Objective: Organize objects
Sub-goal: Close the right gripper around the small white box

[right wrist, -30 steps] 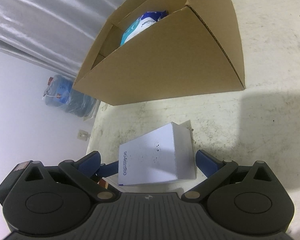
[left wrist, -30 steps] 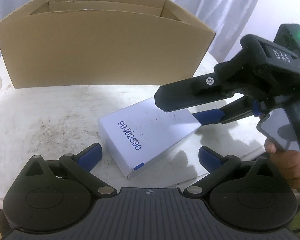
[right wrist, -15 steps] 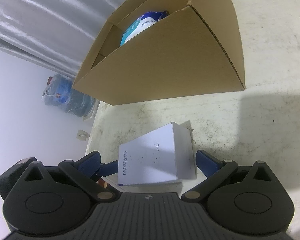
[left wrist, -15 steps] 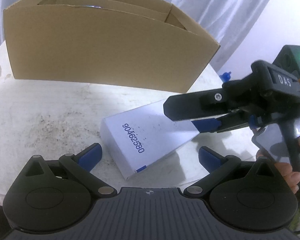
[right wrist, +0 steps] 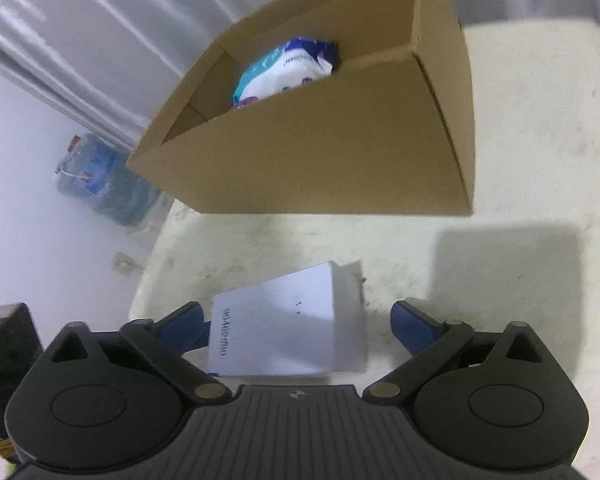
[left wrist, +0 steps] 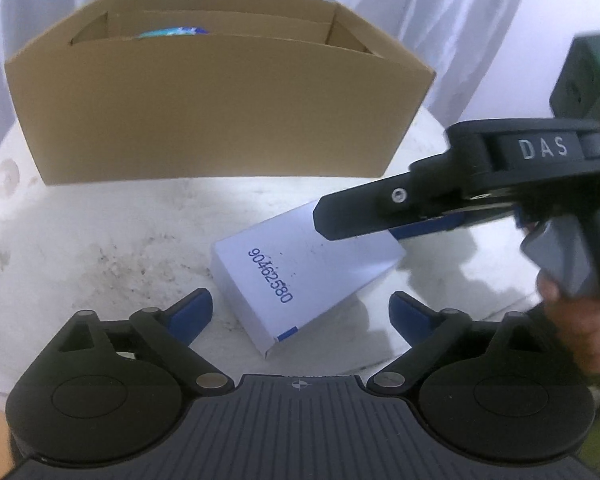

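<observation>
An open cardboard box point(left wrist: 220, 108) is seen standing at the far side of a round white table point(left wrist: 80, 240), its flaps folded down inside. A single soft plastic pack point(right wrist: 288, 68), white with blue and teal print, is seen lying in it against the far wall; only a sliver of it shows over the rim in the left wrist view, and nothing else can be made out inside. On the table, near the box but apart from it, a flat white carton point(left wrist: 300, 276) printed with the blue number 90462580 is laid, its far end raised a little. The left gripper point(left wrist: 300, 312) is held around the near end of the carton, its blue fingertips point(left wrist: 194, 308) set either side without touching; its jaws have just been closing slightly yet are released and wide. The right gripper point(right wrist: 296, 320) is held over the same carton from the right, a person's hand point(left wrist: 580, 332) on its handle; its jaws too have just been closing a little, and the carton lies between them, the blue pads point(right wrist: 412, 324) standing clear of its sides.
</observation>
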`<act>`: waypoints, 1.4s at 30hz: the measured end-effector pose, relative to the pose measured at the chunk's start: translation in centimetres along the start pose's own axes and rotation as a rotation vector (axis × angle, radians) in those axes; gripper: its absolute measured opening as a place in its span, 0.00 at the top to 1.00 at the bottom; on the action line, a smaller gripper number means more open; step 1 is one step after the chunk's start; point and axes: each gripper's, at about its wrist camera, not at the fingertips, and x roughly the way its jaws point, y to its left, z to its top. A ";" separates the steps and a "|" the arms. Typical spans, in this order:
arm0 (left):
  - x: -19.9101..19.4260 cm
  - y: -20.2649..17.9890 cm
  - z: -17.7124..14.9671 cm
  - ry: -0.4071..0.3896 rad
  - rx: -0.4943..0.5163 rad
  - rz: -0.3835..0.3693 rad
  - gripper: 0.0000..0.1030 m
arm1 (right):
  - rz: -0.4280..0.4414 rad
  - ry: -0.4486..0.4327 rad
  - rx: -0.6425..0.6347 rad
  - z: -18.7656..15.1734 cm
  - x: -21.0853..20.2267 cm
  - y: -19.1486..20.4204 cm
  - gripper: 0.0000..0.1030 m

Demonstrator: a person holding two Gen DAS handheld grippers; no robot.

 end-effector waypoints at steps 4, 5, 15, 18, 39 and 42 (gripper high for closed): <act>0.4 -0.7 0.2 0.009 0.015 0.060 0.26 | -0.039 -0.002 -0.051 -0.4 0.1 0.3 0.20; 0.5 -0.8 0.3 0.015 0.015 0.065 0.27 | -0.045 0.003 -0.054 -0.5 0.3 0.2 0.27; -0.6 -1.3 0.1 0.053 -0.022 0.040 0.32 | -0.023 0.008 -0.060 -1.2 0.1 0.2 0.40; -0.9 -1.7 -0.3 0.059 -0.012 0.045 0.31 | -0.018 0.006 -0.063 -1.3 -0.1 0.0 0.40; 0.7 -2.6 0.1 0.064 0.060 0.119 0.29 | -0.022 -0.008 -0.054 -2.0 -0.2 0.0 0.38; 0.7 -2.6 0.0 0.063 0.060 0.122 0.29 | -0.023 -0.012 -0.053 -2.1 -0.2 0.0 0.38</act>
